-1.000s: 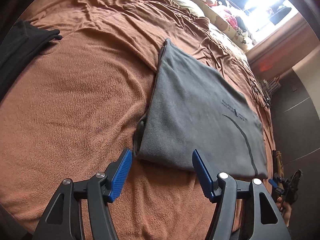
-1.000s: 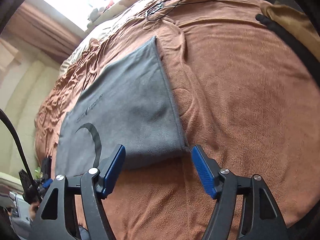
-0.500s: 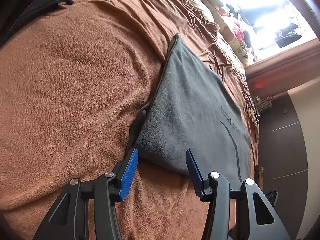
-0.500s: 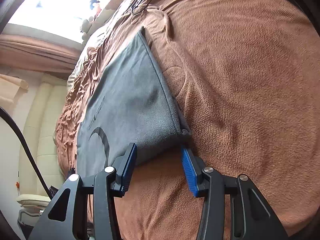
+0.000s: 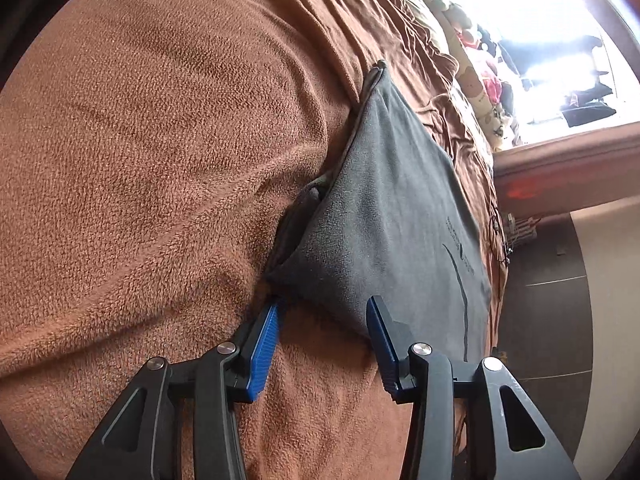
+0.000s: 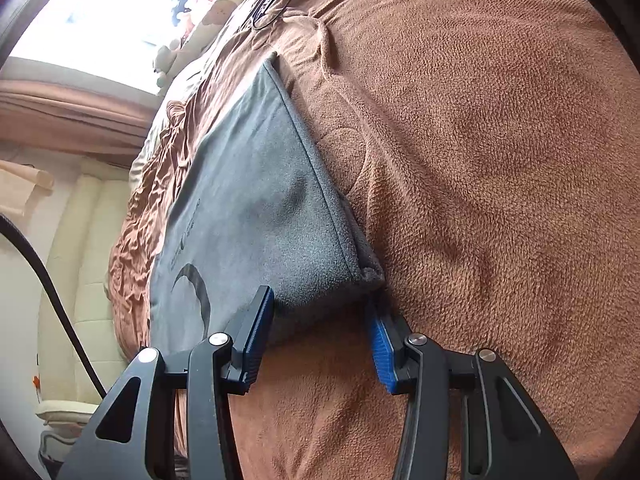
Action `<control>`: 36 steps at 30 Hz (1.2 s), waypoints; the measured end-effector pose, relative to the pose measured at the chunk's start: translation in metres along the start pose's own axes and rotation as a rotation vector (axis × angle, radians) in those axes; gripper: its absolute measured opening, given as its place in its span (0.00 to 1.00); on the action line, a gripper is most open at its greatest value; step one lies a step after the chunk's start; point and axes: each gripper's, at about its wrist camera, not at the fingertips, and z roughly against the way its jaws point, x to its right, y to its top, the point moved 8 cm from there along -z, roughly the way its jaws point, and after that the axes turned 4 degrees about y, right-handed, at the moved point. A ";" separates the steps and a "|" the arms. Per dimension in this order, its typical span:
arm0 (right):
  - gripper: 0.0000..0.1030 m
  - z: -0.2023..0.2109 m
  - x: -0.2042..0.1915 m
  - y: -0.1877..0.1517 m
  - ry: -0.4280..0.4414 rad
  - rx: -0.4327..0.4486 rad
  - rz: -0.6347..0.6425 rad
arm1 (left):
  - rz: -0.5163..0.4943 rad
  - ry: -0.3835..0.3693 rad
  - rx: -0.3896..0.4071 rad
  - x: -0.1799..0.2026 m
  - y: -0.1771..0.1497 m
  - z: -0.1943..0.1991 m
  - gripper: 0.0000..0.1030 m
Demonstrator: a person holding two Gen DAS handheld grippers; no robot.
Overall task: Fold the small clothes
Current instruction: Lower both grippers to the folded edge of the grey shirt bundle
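Note:
A grey folded garment [image 5: 392, 208] with a dark curved print lies flat on the brown fleece blanket [image 5: 160, 140]. My left gripper [image 5: 324, 302] is at its near left corner; its jaws are closing, and the corner lies between the blue pads [image 5: 264, 344], which are not pressing on it. In the right wrist view the same garment [image 6: 248, 200] lies on the blanket [image 6: 500, 160]. My right gripper [image 6: 318, 302] straddles its near right corner, half open. One pad [image 6: 258, 328] rests at the cloth's edge, the other sits just below the corner.
Soft toys and pillows [image 5: 484, 92] line the far side of the bed under a bright window. A thin black cable [image 6: 276, 8] lies on the blanket beyond the garment. A cream padded seat [image 6: 76, 280] and a thick black cord [image 6: 48, 280] stand at the left. Dark floor [image 5: 548, 300] shows past the bed.
Both grippers have sunk toward the garment's near corners and rolled, and their jaws have narrowed around those corners. The black clothing at the left has gone out of view.

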 end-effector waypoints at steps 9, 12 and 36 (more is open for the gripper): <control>0.42 -0.001 0.002 0.005 0.017 0.029 -0.020 | 0.018 -0.026 0.109 0.006 0.017 0.005 0.43; 0.42 0.005 -0.004 0.005 0.041 0.047 -0.003 | -0.038 -0.064 0.142 0.018 0.016 0.018 0.42; 0.15 -0.018 -0.003 0.007 -0.094 0.080 0.079 | -0.112 0.163 0.145 0.001 0.030 -0.014 0.30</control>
